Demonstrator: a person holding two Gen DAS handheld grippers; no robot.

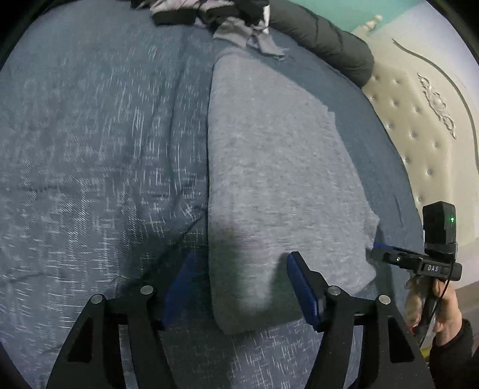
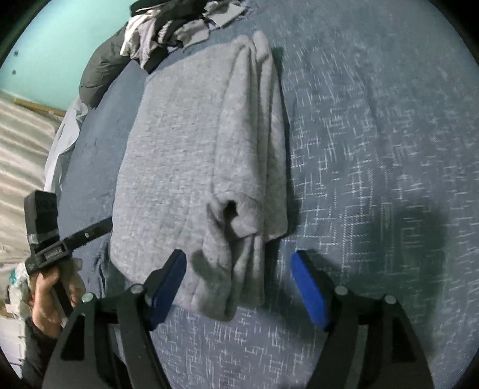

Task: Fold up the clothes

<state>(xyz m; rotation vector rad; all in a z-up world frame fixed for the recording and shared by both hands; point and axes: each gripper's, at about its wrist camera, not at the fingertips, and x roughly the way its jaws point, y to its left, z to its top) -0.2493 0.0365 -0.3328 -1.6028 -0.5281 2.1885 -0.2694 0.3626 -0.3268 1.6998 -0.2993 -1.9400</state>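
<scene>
Left hand-held gripper [image 1: 239, 287]: black frame, blue pads, jaws spread wide, nothing clamped. The near end of the folded light-grey knit garment [image 1: 278, 167] lies between and below the pads; neither pad presses on it. The garment runs straight ahead from this gripper, flat on the bed's blue-grey quilted cover with white flecks [image 1: 89, 149].

Right hand-held gripper [image 2: 239, 287]: same build, jaws likewise wide apart, holding nothing. The garment's [image 2: 179, 143] rolled, bunched edge [image 2: 251, 125] lies ahead of it, with a sleeve opening facing the gripper; the lower tip of that edge lies between the pads, nearer the left one, and contact cannot be judged.

In the left wrist view, the right gripper shows at the right edge, beside the garment's corner, held by a hand [image 1: 443, 302] in a dark sleeve. In the right wrist view, the left gripper [image 2: 60, 239] shows at the left edge, just beside the garment's other side, held by the other hand [image 2: 54, 293].

Beyond the garment, far from both grippers: a heap of crumpled grey, white and black clothes [image 1: 215, 18] and a dark padded jacket [image 1: 326, 39]. Right of the left gripper, past the bed's edge: cream tufted headboard [image 1: 419, 119].
</scene>
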